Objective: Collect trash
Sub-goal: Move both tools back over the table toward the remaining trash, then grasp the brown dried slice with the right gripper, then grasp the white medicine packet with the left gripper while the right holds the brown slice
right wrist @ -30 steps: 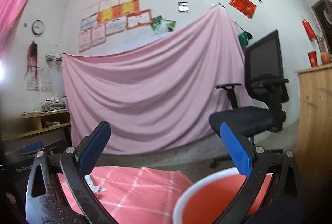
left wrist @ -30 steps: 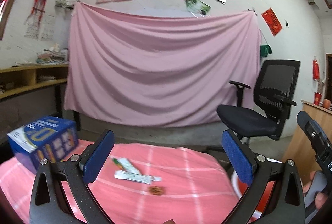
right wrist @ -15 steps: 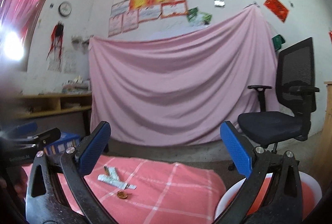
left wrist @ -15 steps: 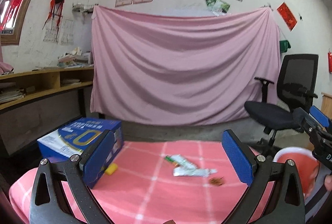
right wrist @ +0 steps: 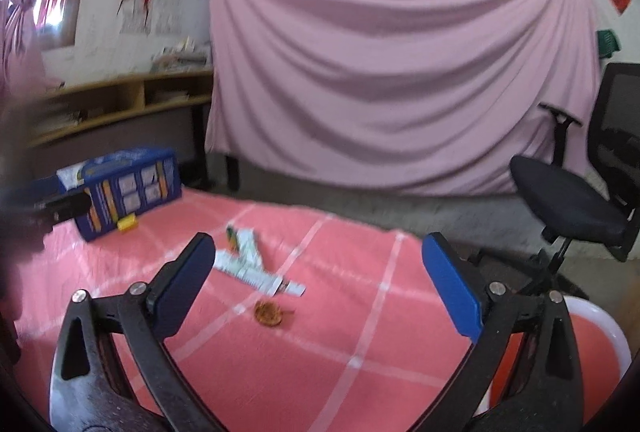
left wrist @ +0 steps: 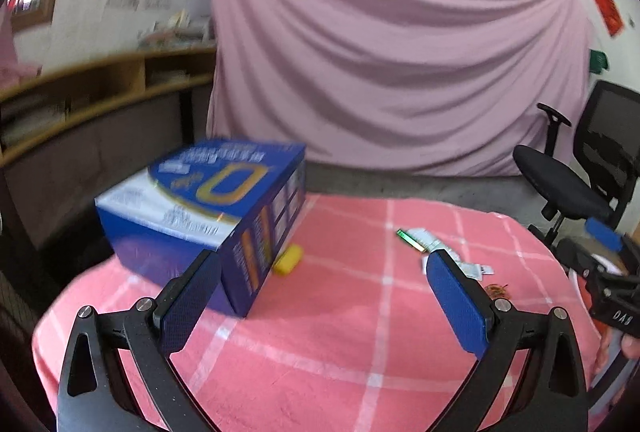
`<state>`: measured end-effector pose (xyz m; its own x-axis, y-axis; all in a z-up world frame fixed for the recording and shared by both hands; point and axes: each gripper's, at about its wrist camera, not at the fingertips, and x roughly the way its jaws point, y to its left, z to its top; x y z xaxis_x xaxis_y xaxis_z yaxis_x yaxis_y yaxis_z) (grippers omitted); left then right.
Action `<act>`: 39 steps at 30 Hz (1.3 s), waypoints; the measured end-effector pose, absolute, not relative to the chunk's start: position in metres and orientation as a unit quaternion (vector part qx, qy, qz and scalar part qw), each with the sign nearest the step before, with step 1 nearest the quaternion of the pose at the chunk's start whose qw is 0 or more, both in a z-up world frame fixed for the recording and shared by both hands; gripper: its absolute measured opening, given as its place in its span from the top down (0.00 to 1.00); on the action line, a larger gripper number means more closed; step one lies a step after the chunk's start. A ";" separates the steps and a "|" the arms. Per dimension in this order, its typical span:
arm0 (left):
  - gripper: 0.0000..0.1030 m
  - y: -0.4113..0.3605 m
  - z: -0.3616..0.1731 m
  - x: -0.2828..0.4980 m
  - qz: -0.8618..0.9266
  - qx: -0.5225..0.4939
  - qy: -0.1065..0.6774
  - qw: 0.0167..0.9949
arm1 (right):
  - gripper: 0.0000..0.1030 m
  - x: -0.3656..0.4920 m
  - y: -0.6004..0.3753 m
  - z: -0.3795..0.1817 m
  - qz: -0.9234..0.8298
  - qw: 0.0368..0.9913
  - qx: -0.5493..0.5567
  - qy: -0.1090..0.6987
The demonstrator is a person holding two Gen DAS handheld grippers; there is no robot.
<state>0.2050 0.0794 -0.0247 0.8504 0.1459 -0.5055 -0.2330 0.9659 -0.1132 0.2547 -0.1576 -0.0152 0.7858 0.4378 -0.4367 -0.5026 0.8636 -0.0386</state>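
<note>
Blue-padded jaws spread wide on both grippers, nothing held.

From the right gripper (right wrist: 316, 288): white wrappers (right wrist: 256, 266) just ahead and slightly left on the pink checked cloth (right wrist: 360, 332), long axis running from near-right to far-left, brown scrap (right wrist: 269, 313) closer in, almost between the pads. Red bin (right wrist: 596, 344) at the lower right edge. From the left gripper (left wrist: 320, 296): same wrappers (left wrist: 436, 248) off to the right, blue box (left wrist: 208, 208) and yellow piece (left wrist: 289, 260) nearer. Right side judged better placed for the wrappers.

Black gripper (left wrist: 324, 296) frames — blue pads (left wrist: 456, 304), silver screws (left wrist: 501, 305).
</note>
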 end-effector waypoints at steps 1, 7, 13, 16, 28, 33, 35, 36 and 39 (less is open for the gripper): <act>0.03 0.082 -0.026 0.207 0.100 -0.094 0.262 0.955 | 0.00 0.258 -0.156 -0.018 0.254 0.937 -0.077 0.227; 0.10 0.080 -0.033 0.216 0.081 -0.095 0.297 0.947 | 0.21 0.280 -0.145 -0.038 0.283 0.901 -0.078 0.320; 0.33 0.066 -0.043 0.241 0.032 -0.077 0.351 0.933 | 0.32 0.295 -0.128 -0.056 0.303 0.865 -0.094 0.388; 0.43 0.061 -0.049 0.257 0.011 -0.077 0.385 0.920 | 0.41 0.300 -0.120 -0.065 0.303 0.853 -0.106 0.413; 0.44 0.025 -0.056 0.308 -0.064 -0.029 0.432 0.899 | 0.50 0.315 -0.153 -0.067 0.285 0.850 -0.061 0.438; 0.44 0.008 -0.059 0.338 -0.112 0.017 0.430 0.896 | 0.50 0.321 -0.176 -0.063 0.270 0.858 -0.038 0.436; 0.44 0.004 -0.064 0.348 -0.130 0.023 0.436 0.890 | 0.50 0.323 -0.182 -0.062 0.264 0.860 -0.033 0.435; 0.44 0.003 -0.066 0.352 -0.139 0.027 0.438 0.888 | 0.50 0.324 -0.186 -0.061 0.260 0.861 -0.029 0.435; 0.44 -0.003 -0.072 0.361 -0.165 0.038 0.448 0.878 | 0.50 0.327 -0.190 -0.063 0.261 0.859 -0.021 0.439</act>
